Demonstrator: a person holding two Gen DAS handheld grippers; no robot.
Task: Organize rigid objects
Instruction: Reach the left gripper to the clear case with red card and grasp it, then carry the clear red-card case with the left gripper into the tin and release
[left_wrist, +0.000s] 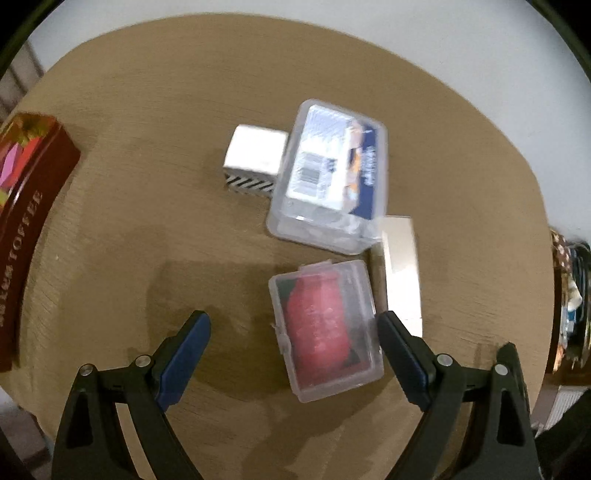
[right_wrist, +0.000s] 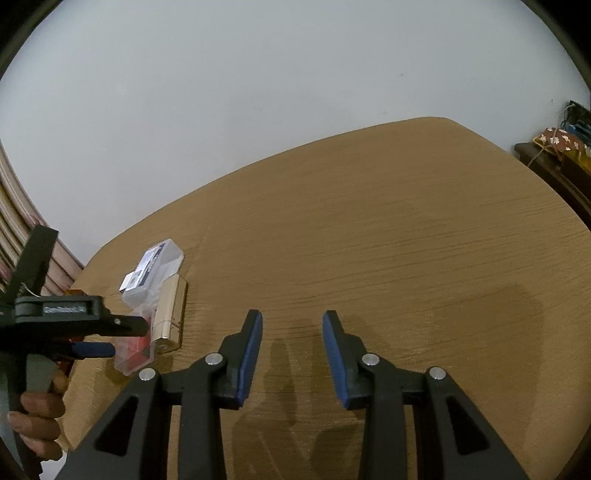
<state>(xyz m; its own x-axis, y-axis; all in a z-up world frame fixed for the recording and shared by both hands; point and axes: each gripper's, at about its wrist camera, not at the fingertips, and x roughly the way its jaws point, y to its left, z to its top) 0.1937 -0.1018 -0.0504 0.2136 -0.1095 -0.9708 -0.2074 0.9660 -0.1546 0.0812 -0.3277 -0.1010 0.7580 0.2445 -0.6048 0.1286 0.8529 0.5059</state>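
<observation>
On the wooden table (left_wrist: 129, 192), left gripper (left_wrist: 293, 326) wide apart over red-filled clear case (left_wrist: 325, 328); right gripper (right_wrist: 291, 317) narrowly parted, holding nothing.

My left camera looks steeply down, close above the desk (left_wrist: 147, 184); my right camera faces low across it, both sharing the clear boxes (right_wrist: 155, 273).

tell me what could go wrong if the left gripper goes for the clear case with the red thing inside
The left gripper is open above the red-filled case, off-centre, one finger beside its edge; closing may shove it aside. The beige box and the larger clear box sit very close and could get knocked.
</observation>
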